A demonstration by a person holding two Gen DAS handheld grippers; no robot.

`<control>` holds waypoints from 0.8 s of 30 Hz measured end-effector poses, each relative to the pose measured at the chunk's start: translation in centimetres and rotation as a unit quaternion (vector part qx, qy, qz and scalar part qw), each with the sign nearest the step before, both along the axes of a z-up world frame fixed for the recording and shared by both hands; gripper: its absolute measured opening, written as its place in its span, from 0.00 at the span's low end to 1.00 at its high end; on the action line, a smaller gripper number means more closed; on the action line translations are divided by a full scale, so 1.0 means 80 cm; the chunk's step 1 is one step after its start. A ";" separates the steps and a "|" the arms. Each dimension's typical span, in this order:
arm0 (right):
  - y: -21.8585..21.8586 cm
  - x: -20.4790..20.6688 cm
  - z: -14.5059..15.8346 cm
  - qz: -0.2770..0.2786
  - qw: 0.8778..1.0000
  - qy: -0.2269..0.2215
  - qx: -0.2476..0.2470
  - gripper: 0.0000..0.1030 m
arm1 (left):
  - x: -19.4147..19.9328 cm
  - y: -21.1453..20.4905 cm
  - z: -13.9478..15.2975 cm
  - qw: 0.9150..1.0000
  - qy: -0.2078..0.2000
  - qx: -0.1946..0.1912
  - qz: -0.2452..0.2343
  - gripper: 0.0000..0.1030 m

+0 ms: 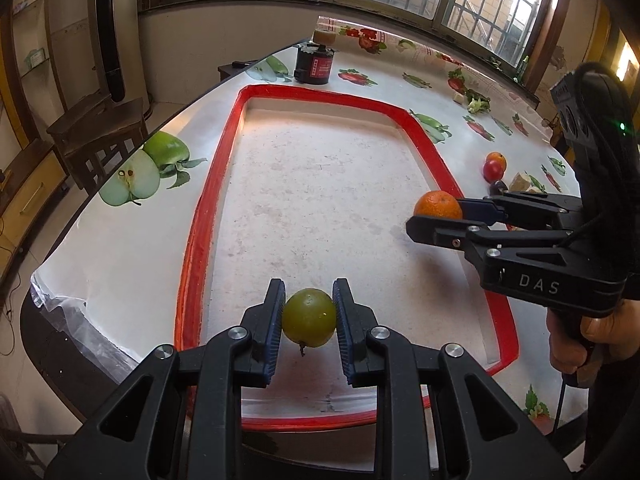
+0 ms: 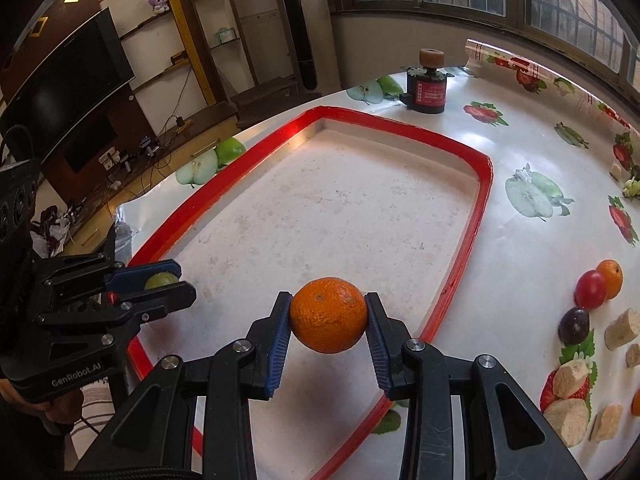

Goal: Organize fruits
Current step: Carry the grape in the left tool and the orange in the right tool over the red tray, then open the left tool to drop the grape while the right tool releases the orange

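From the left wrist, the left hand-held gripper (image 1: 309, 316) is clamped on a green fruit (image 1: 309, 317) above the near end of the red-rimmed tray (image 1: 208, 196), whose bare floor runs open straight ahead along its long axis, the near rim just below. From the right wrist, the right hand-held gripper (image 2: 328, 316) pinches an orange (image 2: 328, 314) over the tray's near right part, seemingly clear of the floor, with loose fruits (image 2: 591, 289) on the desk (image 2: 520, 240) beyond the right rim.
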State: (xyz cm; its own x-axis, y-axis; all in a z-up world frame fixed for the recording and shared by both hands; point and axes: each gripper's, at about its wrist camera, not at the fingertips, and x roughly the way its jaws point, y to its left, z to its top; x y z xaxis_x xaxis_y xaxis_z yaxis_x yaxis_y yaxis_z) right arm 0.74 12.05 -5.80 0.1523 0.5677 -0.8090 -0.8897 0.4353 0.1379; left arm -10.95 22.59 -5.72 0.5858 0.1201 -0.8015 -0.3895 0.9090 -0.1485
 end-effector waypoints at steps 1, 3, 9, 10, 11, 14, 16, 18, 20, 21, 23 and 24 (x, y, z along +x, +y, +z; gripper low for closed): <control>0.003 0.003 -0.002 0.001 1.000 0.002 -0.002 0.36 | 0.002 0.000 -0.003 1.000 0.004 0.001 0.000 0.21; 0.009 0.006 -0.009 0.006 1.000 0.005 -0.008 0.36 | 0.006 -0.003 -0.006 1.000 0.012 0.011 0.002 0.21; 0.014 0.006 -0.022 0.014 1.000 0.008 -0.014 0.38 | 0.011 -0.007 -0.007 0.999 0.026 0.029 0.002 0.22; 0.014 0.005 -0.021 0.015 1.000 0.009 -0.015 0.38 | 0.012 -0.006 -0.007 0.999 0.027 0.028 0.002 0.23; 0.014 0.005 -0.021 0.018 1.000 0.010 -0.014 0.41 | 0.013 -0.006 -0.007 0.999 0.030 0.028 0.003 0.32; 0.009 0.002 -0.014 0.018 1.000 0.002 -0.007 0.53 | 0.011 -0.007 -0.002 0.999 0.032 0.042 0.015 0.64; 0.004 0.000 -0.006 0.019 1.000 -0.002 0.000 0.58 | 0.010 -0.008 0.002 0.998 0.033 0.044 0.015 0.64; -0.002 -0.001 0.001 0.021 1.000 -0.005 0.005 0.58 | 0.008 -0.009 0.006 0.998 0.033 0.047 0.018 0.64; -0.009 -0.002 0.008 0.018 1.000 -0.007 0.009 0.58 | 0.005 -0.010 0.009 0.998 0.032 0.051 0.020 0.64; -0.013 -0.003 0.012 0.017 1.000 -0.008 0.011 0.58 | 0.003 -0.011 0.011 0.998 0.031 0.052 0.022 0.64; -0.023 -0.003 0.018 0.014 1.000 -0.010 0.016 0.59 | 0.000 -0.013 0.015 0.998 0.028 0.051 0.022 0.64; -0.028 -0.003 0.021 0.011 1.000 -0.012 0.018 0.59 | -0.001 -0.015 0.016 0.998 0.027 0.052 0.023 0.64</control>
State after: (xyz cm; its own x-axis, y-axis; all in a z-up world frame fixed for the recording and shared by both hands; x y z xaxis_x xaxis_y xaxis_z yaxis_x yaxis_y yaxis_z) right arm 0.49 9.81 -4.11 0.1585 0.5999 -0.7842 -0.9024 0.4103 0.1315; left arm -11.04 21.43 -4.40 0.5337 0.2300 -0.8138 -0.4355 0.8996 -0.0314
